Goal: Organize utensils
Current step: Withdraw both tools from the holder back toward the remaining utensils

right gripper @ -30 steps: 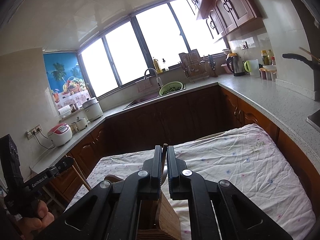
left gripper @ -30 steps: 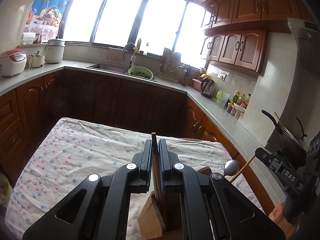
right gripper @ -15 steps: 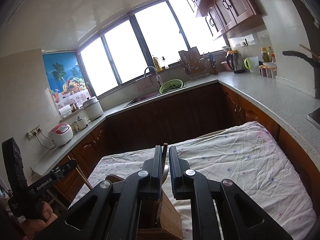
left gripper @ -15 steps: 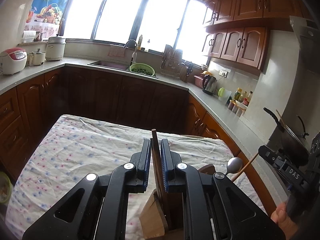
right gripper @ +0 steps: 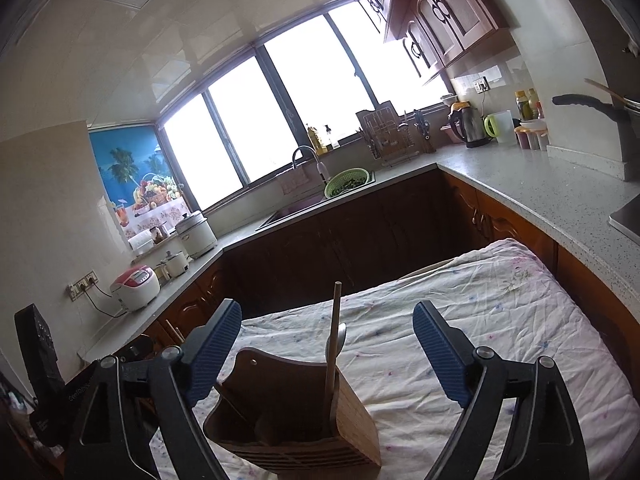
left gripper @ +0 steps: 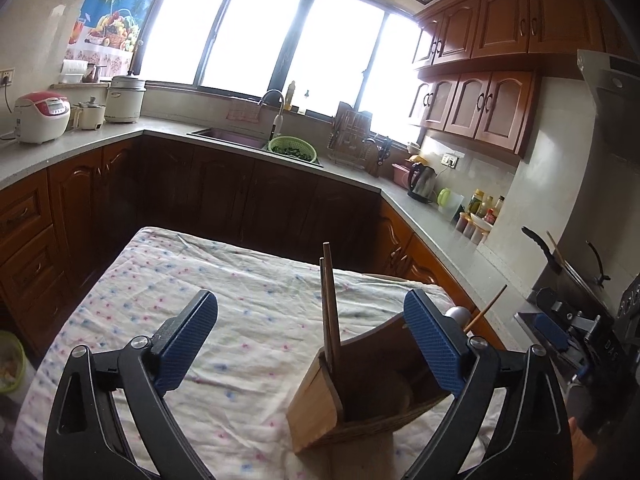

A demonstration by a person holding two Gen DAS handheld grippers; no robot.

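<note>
A wooden utensil holder (left gripper: 360, 392) (right gripper: 296, 412) stands on the cloth-covered table, just in front of both grippers. Two dark chopsticks (left gripper: 330, 300) stand upright in its left compartment, between the fingers of my left gripper (left gripper: 310, 344). Its jaws are opening and stand wide, touching nothing. A light wooden stick (right gripper: 334, 336) and a metal spoon (right gripper: 339, 340) lean in the holder's right side, between the fingers of my right gripper (right gripper: 326, 350). Its jaws are also opening, wide apart, with the pads off the stick.
The flowered tablecloth (left gripper: 192, 280) stretches ahead of the holder. Dark cabinets and a grey counter (right gripper: 540, 200) wrap around, with a sink and green colander (left gripper: 292, 148), a kettle (left gripper: 422, 178), a rice cooker (left gripper: 40, 118) and a pan (left gripper: 560, 264) at the right.
Both grippers were shut on the utensils standing in the holder and have let go, springing wide open. The chopsticks, stick and spoon stay in the holder.
</note>
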